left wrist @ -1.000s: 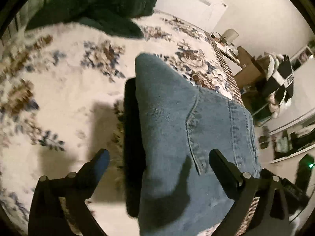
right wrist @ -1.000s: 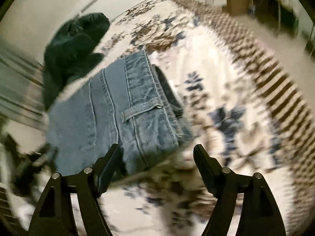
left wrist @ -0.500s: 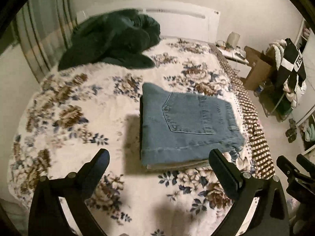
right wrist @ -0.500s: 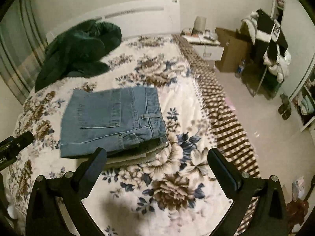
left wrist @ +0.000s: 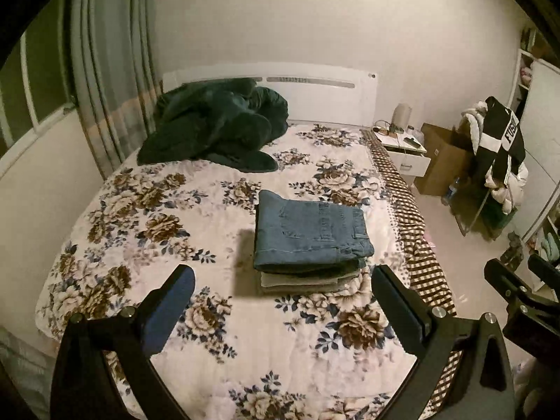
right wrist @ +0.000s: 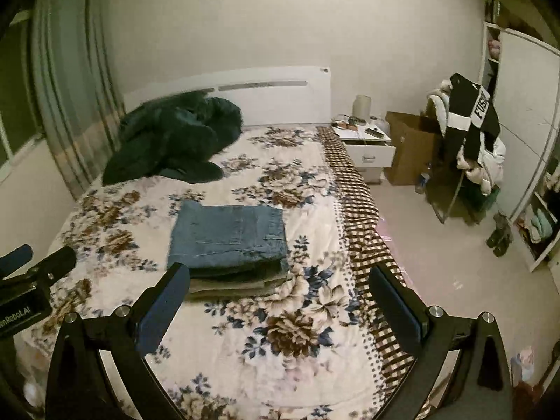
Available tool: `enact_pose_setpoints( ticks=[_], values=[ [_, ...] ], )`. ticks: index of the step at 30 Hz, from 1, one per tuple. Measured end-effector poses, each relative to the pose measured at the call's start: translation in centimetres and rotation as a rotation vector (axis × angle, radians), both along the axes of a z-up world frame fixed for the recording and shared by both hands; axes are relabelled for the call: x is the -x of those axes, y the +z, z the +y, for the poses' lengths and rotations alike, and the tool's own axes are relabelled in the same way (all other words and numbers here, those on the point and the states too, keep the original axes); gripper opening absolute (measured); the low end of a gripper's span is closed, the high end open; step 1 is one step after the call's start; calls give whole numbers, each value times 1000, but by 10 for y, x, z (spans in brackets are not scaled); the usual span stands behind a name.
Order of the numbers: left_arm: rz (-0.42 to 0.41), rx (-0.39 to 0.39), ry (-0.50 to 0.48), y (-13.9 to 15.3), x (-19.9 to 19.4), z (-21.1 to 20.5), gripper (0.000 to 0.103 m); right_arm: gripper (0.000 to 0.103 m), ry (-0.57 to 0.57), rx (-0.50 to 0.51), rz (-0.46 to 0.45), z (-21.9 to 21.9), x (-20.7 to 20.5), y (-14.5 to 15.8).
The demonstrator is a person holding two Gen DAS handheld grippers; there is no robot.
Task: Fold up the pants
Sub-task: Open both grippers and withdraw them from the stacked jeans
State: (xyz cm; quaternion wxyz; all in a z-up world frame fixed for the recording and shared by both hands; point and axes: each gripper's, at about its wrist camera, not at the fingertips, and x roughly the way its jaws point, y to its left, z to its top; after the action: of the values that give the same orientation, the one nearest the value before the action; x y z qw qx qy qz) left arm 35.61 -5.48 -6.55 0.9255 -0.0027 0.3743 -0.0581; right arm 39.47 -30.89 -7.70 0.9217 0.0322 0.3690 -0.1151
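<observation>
Both tongs are held back from the bed and grip nothing. Left gripper (left wrist: 281, 292) has its jaws spread wide, its two black fingers framing the bed from the foot end; the right gripper (right wrist: 280, 290) is likewise spread wide and carries nothing between its blue-faced pads (right wrist: 161, 311). Each tool shows at the edge of the other's view: the right one at the far right of the left wrist view, the left one at the far left of the right wrist view.

The folded blue jeans (left wrist: 309, 232) lie on the floral bedspread (left wrist: 147, 217), roughly in the middle of the bed and somewhat toward its right side. They form a neat flat rectangle with a back pocket facing up, and they sit on top of a paler, greyish folded garment (left wrist: 301, 281) whose edges stick out beneath the near side. In the right wrist view the same jeans (right wrist: 227, 236) sit well apart from both sets of fingers.

A crumpled dark green blanket (left wrist: 217, 129) is heaped near the white headboard (left wrist: 315, 94) on the left part of the bed. A checkered sheet (right wrist: 353, 210) hangs down the bed's right edge. Beyond it stand a white nightstand (right wrist: 367, 147), a cardboard box (right wrist: 409, 147) and a rack draped with black and white clothes (right wrist: 469, 129)
</observation>
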Motion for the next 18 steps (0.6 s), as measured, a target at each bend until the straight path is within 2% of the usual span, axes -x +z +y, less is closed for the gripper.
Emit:
enact_pose_setpoints(
  ticks=[8, 12, 18],
  values=[
    [-18, 25, 27, 28, 59, 1, 103, 103, 43, -13, -23, 9, 72, 47],
    [3, 36, 0, 28, 71, 0, 103, 103, 47, 10, -44, 17, 96, 63],
    [-29, 20, -19, 37, 84, 3, 103, 103, 50, 29, -75, 29, 117, 82]
  ],
)
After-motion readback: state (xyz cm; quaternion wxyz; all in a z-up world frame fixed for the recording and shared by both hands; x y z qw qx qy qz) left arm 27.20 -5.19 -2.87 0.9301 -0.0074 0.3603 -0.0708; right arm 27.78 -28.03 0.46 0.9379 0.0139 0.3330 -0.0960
